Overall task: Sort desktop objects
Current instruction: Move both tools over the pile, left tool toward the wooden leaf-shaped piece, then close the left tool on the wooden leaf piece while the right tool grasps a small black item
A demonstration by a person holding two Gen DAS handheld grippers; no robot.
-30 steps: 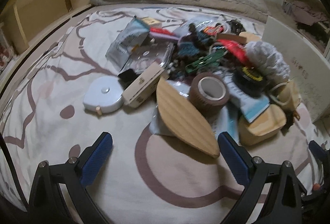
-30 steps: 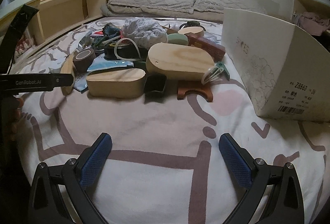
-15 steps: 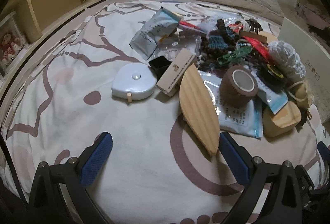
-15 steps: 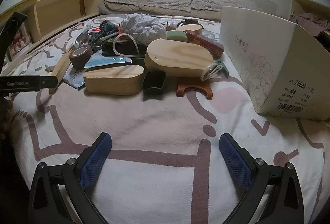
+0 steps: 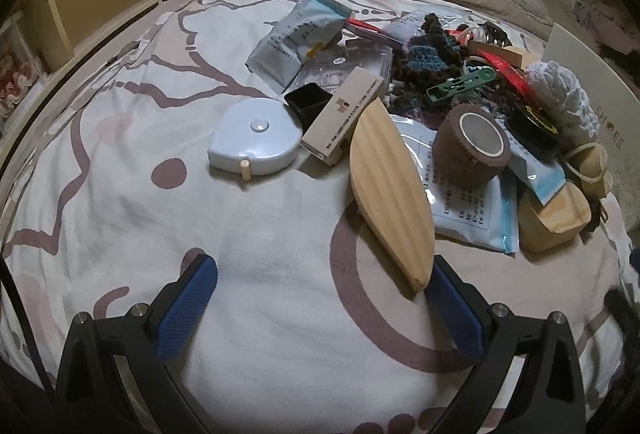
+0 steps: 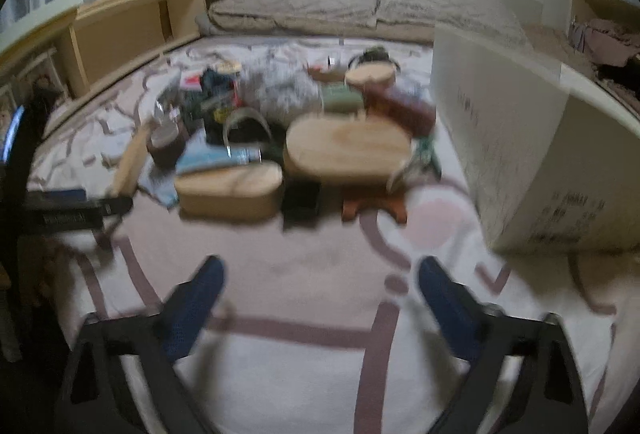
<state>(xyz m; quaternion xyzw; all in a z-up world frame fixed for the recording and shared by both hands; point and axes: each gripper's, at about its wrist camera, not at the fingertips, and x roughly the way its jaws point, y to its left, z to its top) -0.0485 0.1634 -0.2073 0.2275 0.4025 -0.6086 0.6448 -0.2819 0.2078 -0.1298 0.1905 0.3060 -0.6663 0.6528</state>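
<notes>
Counts, left wrist view: white tape measure [image 5: 256, 139] – 1; brown tape roll [image 5: 472, 146] – 1; leaf-shaped wooden board [image 5: 390, 190] – 1; long cardboard box [image 5: 344, 114] – 1; small black tray [image 5: 309, 99] – 1; green clip [image 5: 460, 84] – 1; grey foil pouch [image 5: 296, 40] – 1

Right wrist view, blurred: oval wooden boxes – 2, one [image 6: 228, 190], other [image 6: 348, 150]; white shoe box [image 6: 520, 142] – 1

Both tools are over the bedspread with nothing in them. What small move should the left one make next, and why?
Probably ease the left tool forward toward the pale leaf-shaped wooden tray. Its jaws stand open and empty, and the tray's near tip lies just ahead of one finger, clear of the pile. The right tool, empty too, is closing.
</notes>
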